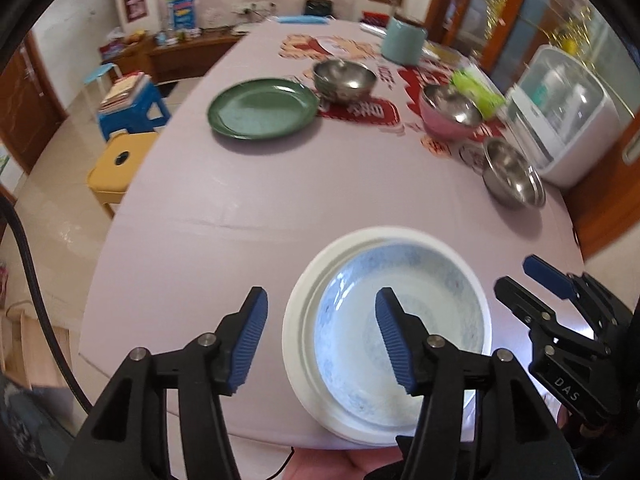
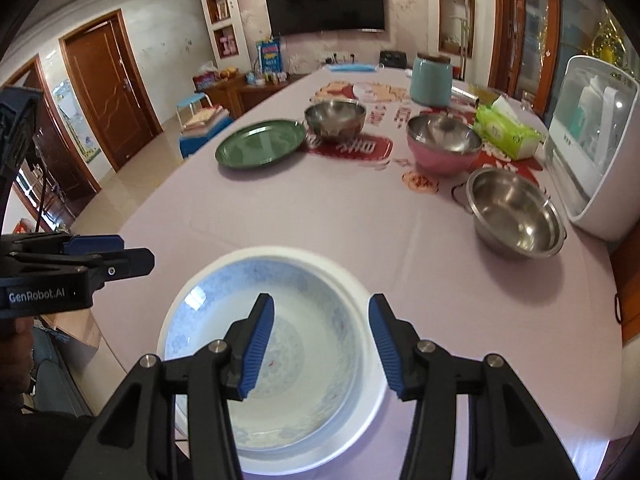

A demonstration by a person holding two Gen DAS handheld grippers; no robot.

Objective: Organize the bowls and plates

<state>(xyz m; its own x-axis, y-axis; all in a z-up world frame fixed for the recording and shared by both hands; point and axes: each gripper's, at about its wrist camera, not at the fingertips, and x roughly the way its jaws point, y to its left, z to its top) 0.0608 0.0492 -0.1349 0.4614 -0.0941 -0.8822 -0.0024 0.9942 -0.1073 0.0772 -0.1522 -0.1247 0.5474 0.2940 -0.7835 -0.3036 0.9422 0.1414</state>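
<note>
A blue-patterned plate [image 1: 432,320] [image 2: 304,320] lies stacked in a white plate [image 1: 304,320] [image 2: 374,396] at the table's near edge. My left gripper [image 1: 322,340] is open and empty, with the stack's left rim between its jaws. My right gripper [image 2: 322,346] is open and empty above the stack's right part. A green plate [image 1: 262,108] [image 2: 260,144] lies farther back. Beyond it stand a steel bowl [image 1: 344,80] [image 2: 335,120], a pink steel-lined bowl [image 1: 450,116] [image 2: 443,148] and a wide steel bowl [image 1: 514,174] [image 2: 516,212].
A teal canister [image 1: 404,40] [image 2: 431,80], a green tissue pack [image 2: 506,132] and a white appliance [image 1: 564,116] [image 2: 596,148] stand at the right. Blue and yellow stools [image 1: 120,160] stand left of the table [image 1: 260,208].
</note>
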